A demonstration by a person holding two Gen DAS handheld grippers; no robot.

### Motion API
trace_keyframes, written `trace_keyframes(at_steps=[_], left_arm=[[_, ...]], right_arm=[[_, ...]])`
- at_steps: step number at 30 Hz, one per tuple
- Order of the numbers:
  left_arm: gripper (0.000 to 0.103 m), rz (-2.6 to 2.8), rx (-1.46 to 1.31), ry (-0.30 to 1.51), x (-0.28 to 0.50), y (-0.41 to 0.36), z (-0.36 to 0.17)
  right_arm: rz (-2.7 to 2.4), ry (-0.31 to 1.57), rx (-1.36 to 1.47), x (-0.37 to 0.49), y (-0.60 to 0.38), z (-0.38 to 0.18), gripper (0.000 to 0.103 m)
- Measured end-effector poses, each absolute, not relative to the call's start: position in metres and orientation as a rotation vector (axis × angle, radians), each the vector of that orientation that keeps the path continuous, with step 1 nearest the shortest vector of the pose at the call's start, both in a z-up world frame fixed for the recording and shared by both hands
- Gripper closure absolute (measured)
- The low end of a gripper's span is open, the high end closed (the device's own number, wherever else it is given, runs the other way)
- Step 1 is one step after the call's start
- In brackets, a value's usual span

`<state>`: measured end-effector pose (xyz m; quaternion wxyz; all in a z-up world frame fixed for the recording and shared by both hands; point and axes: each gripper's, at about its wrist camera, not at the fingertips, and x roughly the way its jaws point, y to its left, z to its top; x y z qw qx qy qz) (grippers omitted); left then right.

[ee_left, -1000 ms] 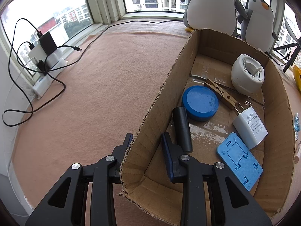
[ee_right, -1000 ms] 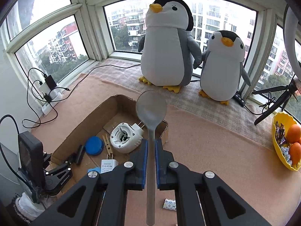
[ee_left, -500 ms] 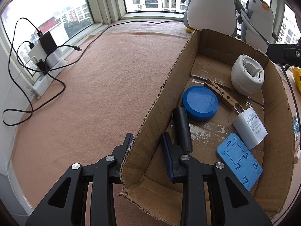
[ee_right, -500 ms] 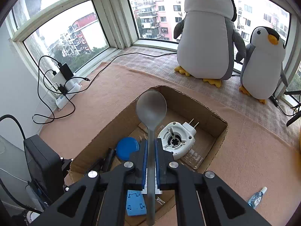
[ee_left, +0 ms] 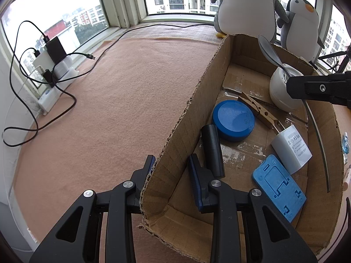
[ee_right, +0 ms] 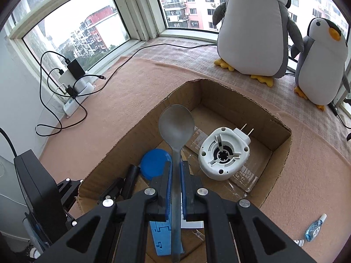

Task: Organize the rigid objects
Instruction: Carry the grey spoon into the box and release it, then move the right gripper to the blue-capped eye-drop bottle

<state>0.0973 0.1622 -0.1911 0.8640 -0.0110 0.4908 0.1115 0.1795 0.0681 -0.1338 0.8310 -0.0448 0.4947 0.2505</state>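
over the corrugated cardboard box, a smooth grey spoon

windows: bay, daylight, towers outside | floor: pink carpet | wall: white, left

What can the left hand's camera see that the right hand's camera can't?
Only the left camera shows the wooden clothespin and the whole blue stand. Only the right camera shows the little blue bottle on the blanket outside the box. Both show the cardboard box, the blue lid, the black tube and the spoon, held by the right gripper.
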Motion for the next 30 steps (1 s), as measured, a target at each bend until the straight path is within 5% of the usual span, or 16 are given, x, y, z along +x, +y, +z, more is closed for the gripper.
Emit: trace_keyframes(at_steps=[8,12,18,30], left_arm=[[0.074,0.233,-0.023,1.028,0.097,0.162,-0.191],[0.074,0.233,-0.024,1.028,0.097,0.163,-0.191],[0.075,0.233,-0.024,1.028,0.097,0.163,-0.191],[0.075,0.233,-0.024,1.028,0.097,0.163,-0.191]], right_arm=[[0.535,1.052,-0.108,0.179,0.071,-0.136,0.095],[0.533,1.041,-0.116,0.179,0.07,-0.135,0.071],[0.526,1.039,-0.113,0.178,0.067,-0.134,0.06],[0.51,1.021,-0.072,0.166,0.039,-0.117,0.056]])
